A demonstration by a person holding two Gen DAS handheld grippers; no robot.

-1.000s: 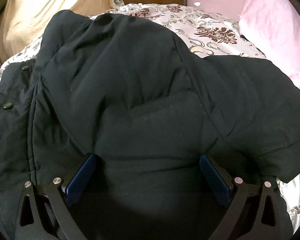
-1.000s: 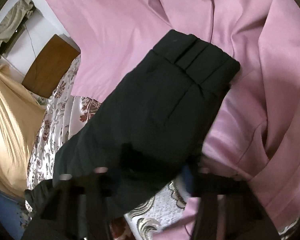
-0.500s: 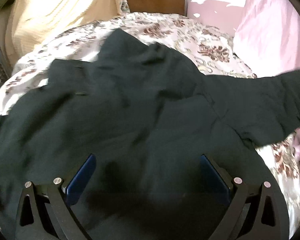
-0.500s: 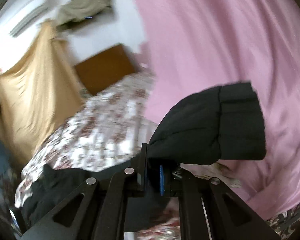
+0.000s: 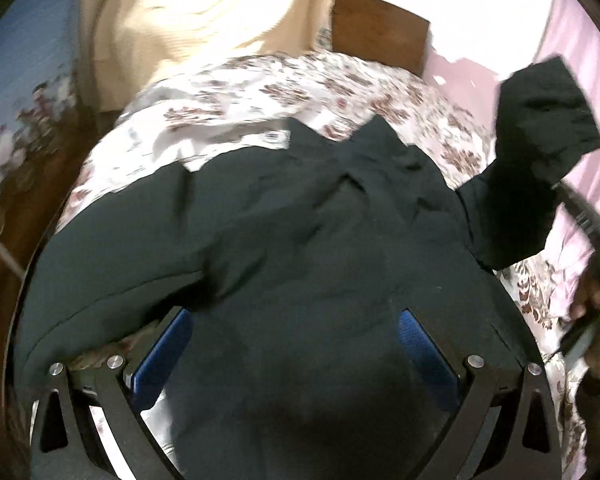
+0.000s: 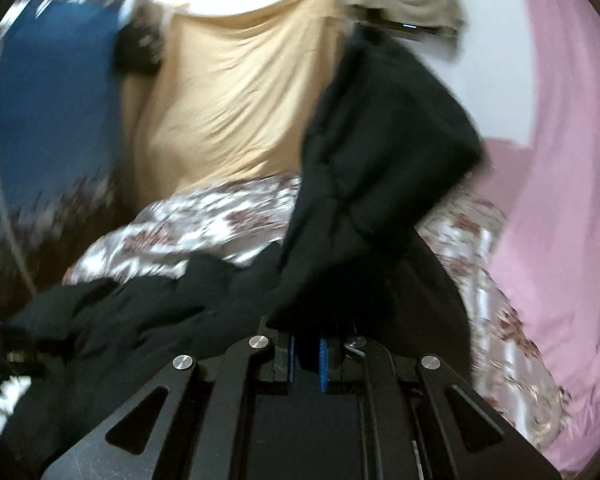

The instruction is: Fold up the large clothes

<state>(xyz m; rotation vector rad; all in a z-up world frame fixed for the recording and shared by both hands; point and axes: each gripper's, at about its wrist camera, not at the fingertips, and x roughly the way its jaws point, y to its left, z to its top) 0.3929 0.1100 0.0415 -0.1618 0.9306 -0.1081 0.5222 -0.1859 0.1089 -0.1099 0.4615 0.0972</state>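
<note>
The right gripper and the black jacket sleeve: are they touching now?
Touching. The right wrist view shows the right gripper with its blue pads shut on a fold of the black jacket sleeve, which rises from between them.

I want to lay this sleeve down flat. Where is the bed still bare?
Bare floral bedspread shows beyond the black jacket, toward the wooden headboard, and in a strip beside the pink curtain. The near half is crowded with jacket.
</note>
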